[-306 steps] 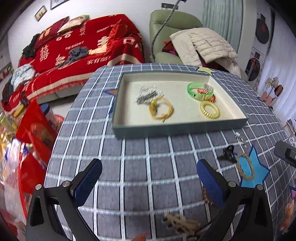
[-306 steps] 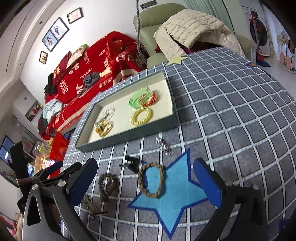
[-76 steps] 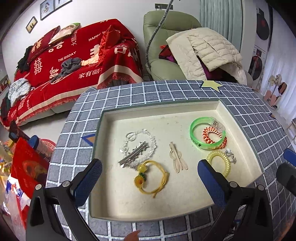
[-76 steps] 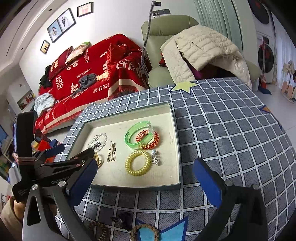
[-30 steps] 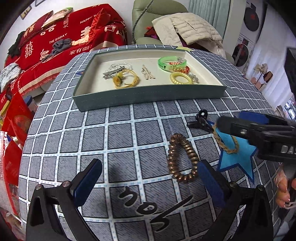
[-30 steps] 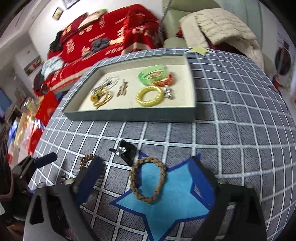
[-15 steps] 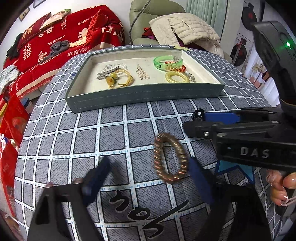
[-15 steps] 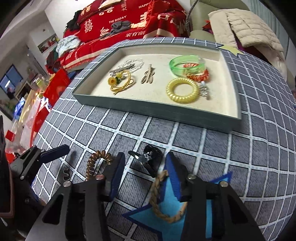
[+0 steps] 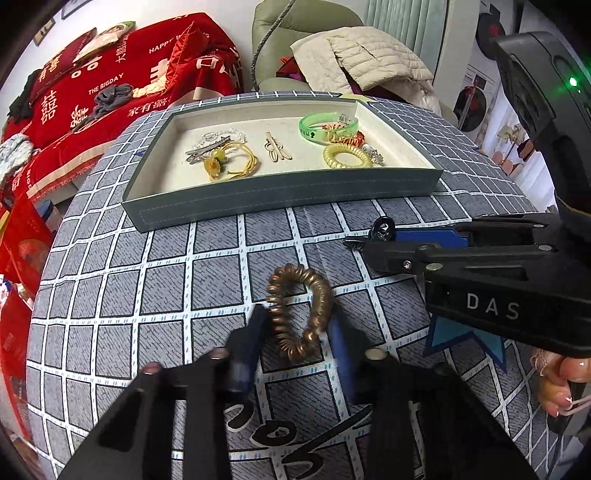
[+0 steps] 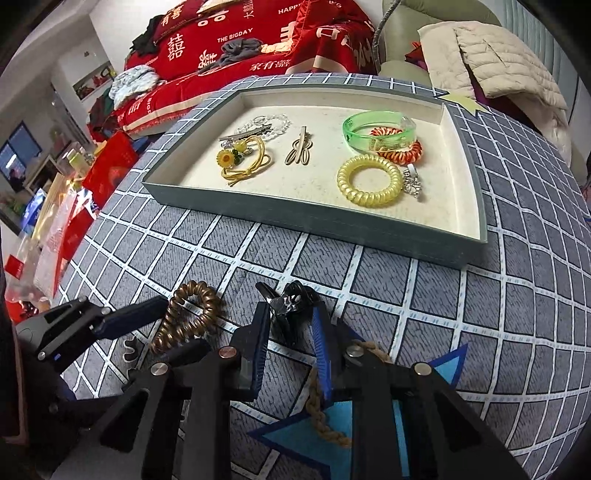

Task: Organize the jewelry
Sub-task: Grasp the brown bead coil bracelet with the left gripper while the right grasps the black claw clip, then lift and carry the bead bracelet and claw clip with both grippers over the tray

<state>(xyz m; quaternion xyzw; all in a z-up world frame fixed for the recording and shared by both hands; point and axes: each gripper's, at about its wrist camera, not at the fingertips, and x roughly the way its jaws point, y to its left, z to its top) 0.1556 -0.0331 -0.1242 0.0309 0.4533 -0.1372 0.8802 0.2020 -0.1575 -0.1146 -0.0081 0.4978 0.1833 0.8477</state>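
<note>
My left gripper (image 9: 297,326) is shut on a bronze spiral hair tie (image 9: 300,310), squeezed on the checked tablecloth; it also shows in the right wrist view (image 10: 186,317). My right gripper (image 10: 290,325) is shut on a black hair clip (image 10: 290,306), which also shows in the left wrist view (image 9: 382,227). A grey tray (image 9: 280,195) with a cream floor lies beyond; it holds a green bangle (image 10: 380,131), a yellow spiral tie (image 10: 369,181), an orange spiral tie (image 10: 400,151), a sunflower tie (image 10: 240,158) and clips. A braided brown tie (image 10: 321,406) lies under the right gripper.
A blue star patch (image 10: 332,432) lies on the cloth under the braided tie. The round table (image 10: 517,295) drops off at left and right. A red sofa (image 9: 110,85) and a green armchair (image 9: 295,22) stand behind. Red bags (image 10: 103,173) sit at the left.
Both grippers have closed: the left on the bronze spiral tie, the right on the black clip. Both moved lower and closer to the cloth.
</note>
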